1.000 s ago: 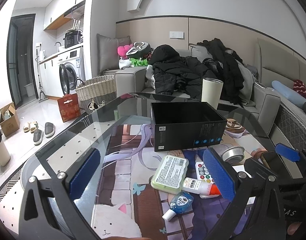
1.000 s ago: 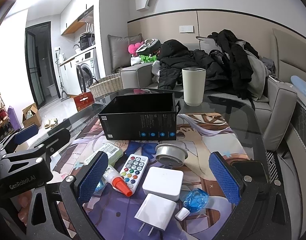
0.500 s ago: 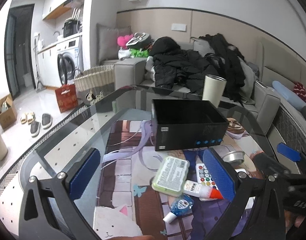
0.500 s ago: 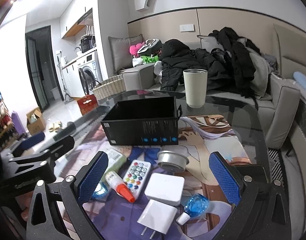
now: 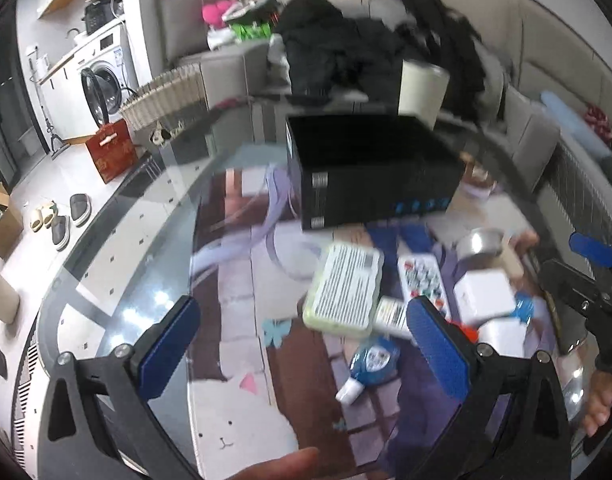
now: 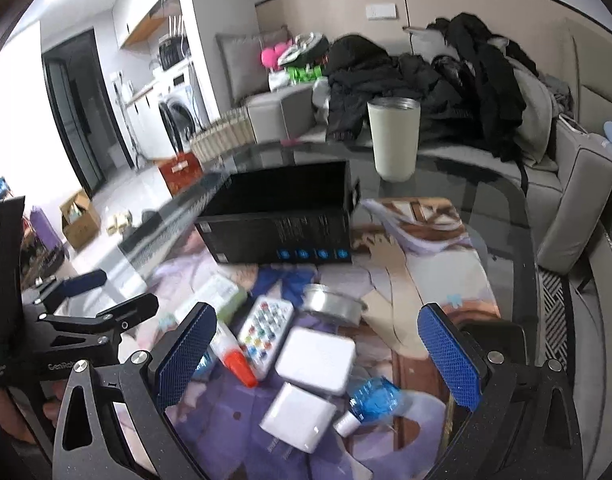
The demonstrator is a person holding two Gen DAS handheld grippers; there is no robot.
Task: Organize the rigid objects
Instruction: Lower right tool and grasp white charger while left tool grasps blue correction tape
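Glass tabletop (image 6: 458,208) over a printed anime-style mat is spreading out in front of us, with a sofa heaped with dark coats (image 6: 406,76) behind it. We are holding the left gripper (image 5: 306,350) above the near edge with its blue pads wide apart and nothing between them. We are keeping the right gripper (image 6: 318,354) spread just as wide, also holding nothing, over the clutter. An open black box (image 6: 281,216) is sitting toward the far side, and a cream tumbler (image 6: 394,138) is standing behind it. Near the box, a pale green case (image 5: 344,290), a remote with coloured buttons (image 6: 263,330), a glue bottle with an orange cap (image 6: 233,354), a metal tin (image 6: 334,306), two white chargers (image 6: 316,360) and a blue correction tape (image 5: 372,364) are lying close together.
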